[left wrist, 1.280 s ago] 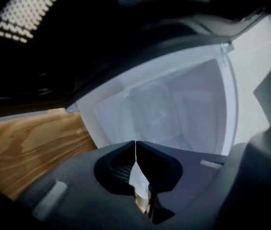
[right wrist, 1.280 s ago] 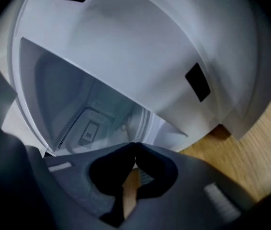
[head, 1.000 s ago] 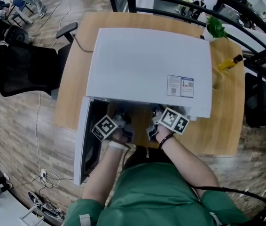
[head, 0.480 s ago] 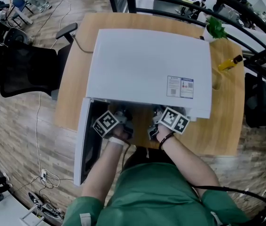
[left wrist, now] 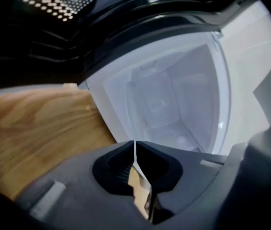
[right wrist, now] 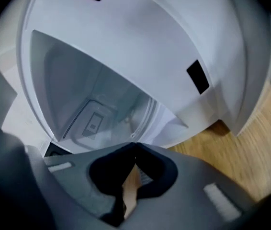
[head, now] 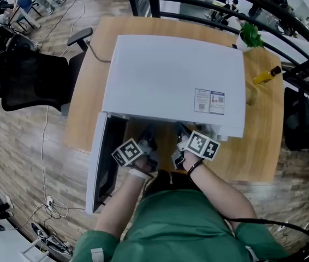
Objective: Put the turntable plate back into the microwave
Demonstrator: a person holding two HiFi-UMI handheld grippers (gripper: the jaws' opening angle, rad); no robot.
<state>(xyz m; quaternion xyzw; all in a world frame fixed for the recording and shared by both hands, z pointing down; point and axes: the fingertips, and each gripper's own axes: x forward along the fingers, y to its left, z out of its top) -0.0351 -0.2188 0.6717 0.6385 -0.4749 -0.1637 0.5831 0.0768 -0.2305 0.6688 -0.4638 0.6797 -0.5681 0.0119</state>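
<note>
Left gripper: jaws closed tip to tip, nothing between them. Right gripper: the same, jaws pressed together and empty.

Both point into the open cavity of the microwave from just outside its mouth. Neither is inside.

Turntable plate: not in either grip. The right gripper view shows a faint curved, glassy edge low in the cavity. I take that for the plate lying on the cavity floor, but clear glass against white walls leaves it uncertain. The left gripper view shows only glints there.

Change over the last second: in the head view the left gripper has drawn slightly back from the opening toward the person. The right has hardly moved.

Reading: with both grippers empty and outside, the placing looks finished.

Door hangs open at the left of the microwave, which sits on the wooden counter. If anything remains, it is probably closing the door, though the task does not name that step.
</note>
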